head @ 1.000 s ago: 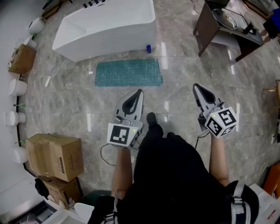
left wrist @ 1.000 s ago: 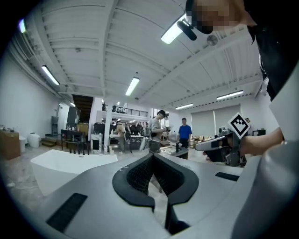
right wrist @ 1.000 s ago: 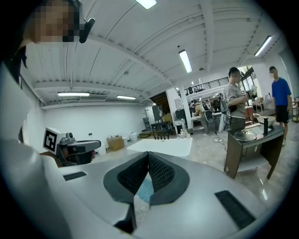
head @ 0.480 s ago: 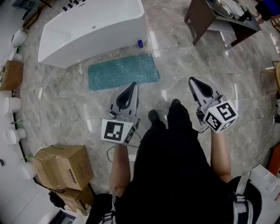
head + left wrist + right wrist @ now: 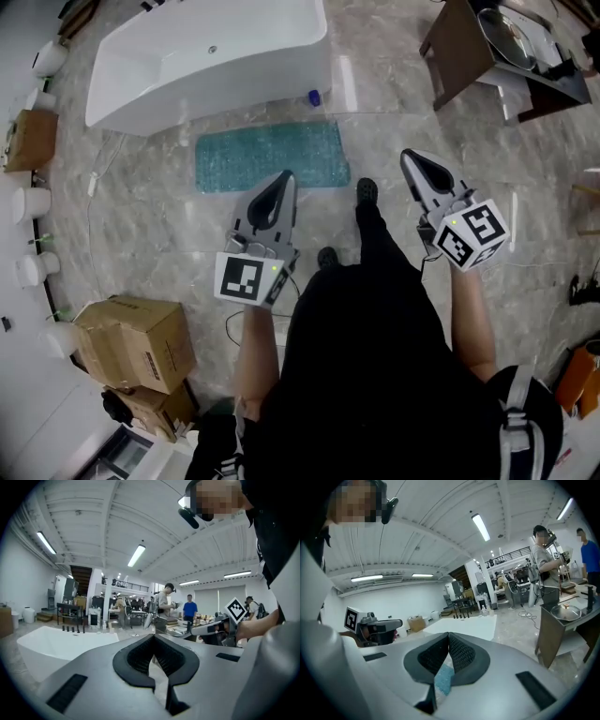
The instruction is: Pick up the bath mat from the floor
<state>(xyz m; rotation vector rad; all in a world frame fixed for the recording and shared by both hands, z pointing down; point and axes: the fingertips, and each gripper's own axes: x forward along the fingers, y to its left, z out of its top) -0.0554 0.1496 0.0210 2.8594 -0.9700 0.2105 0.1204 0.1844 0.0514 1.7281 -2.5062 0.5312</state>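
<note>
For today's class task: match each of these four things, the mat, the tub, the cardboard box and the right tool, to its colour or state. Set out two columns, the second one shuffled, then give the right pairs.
Column 1
1. mat
2. tub
3. box
4. right tool

Column 2
a. white
b. shut, nothing in it
c. teal
d. brown

Pairs: 1-c, 2-a, 3-d, 4-b
</note>
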